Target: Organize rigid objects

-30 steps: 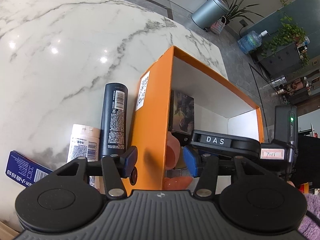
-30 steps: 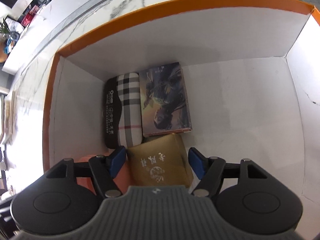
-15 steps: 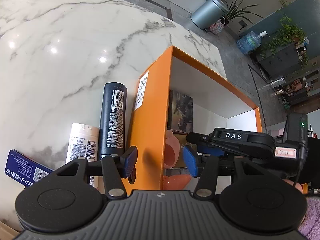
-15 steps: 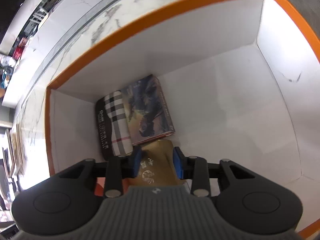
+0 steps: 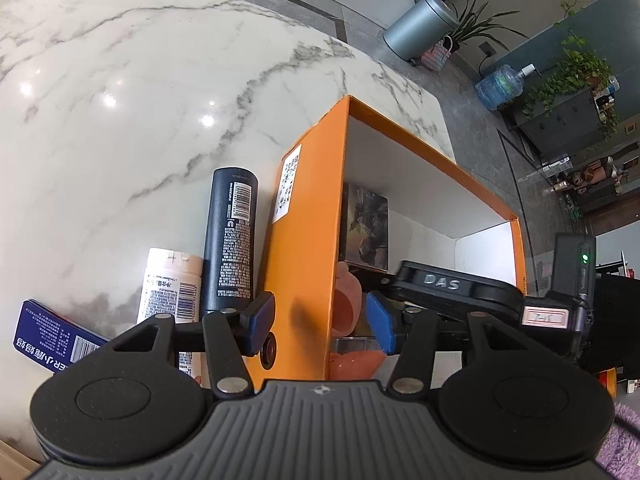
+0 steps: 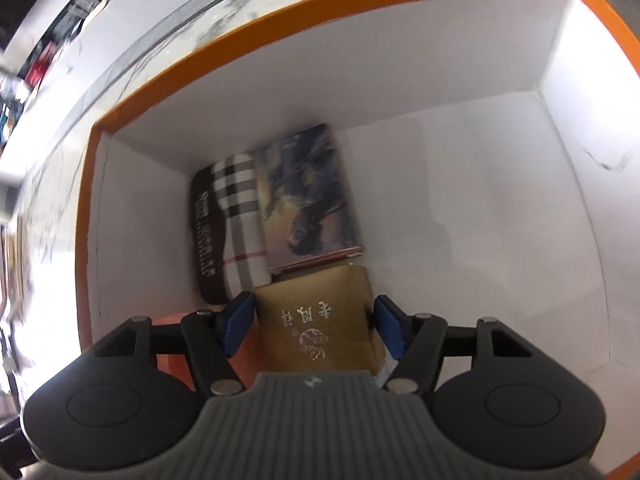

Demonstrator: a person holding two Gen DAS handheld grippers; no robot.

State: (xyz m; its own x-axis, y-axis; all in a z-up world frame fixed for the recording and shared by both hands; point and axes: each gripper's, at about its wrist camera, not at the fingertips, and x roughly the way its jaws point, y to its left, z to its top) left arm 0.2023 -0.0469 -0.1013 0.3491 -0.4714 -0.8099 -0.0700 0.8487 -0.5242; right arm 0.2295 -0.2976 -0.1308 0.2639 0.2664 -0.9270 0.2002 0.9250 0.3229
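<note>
An orange box (image 5: 304, 216) with white inside walls (image 6: 460, 208) stands on the marble table (image 5: 120, 92). Inside lie a plaid case (image 6: 236, 216), a picture box (image 6: 308, 200), a gold box (image 6: 320, 320) and a pink thing (image 5: 348, 300). My right gripper (image 6: 314, 324) is open, its fingers on either side of the gold box, apart from it; it also shows in the left wrist view (image 5: 460, 292). My left gripper (image 5: 320, 316) is open and straddles the orange box's near wall. A dark bottle (image 5: 232, 236), a white bottle (image 5: 168, 288) and a blue box (image 5: 48, 340) lie left of it.
A grey bin (image 5: 420, 24), a water jug (image 5: 500, 84) and plants (image 5: 572, 72) stand on the floor beyond the table's far edge. The right half of the orange box floor is bare white.
My right gripper was open, narrowed around the gold box half a second ago, and is wide open again now, nearer the box floor. My left gripper has stayed put.
</note>
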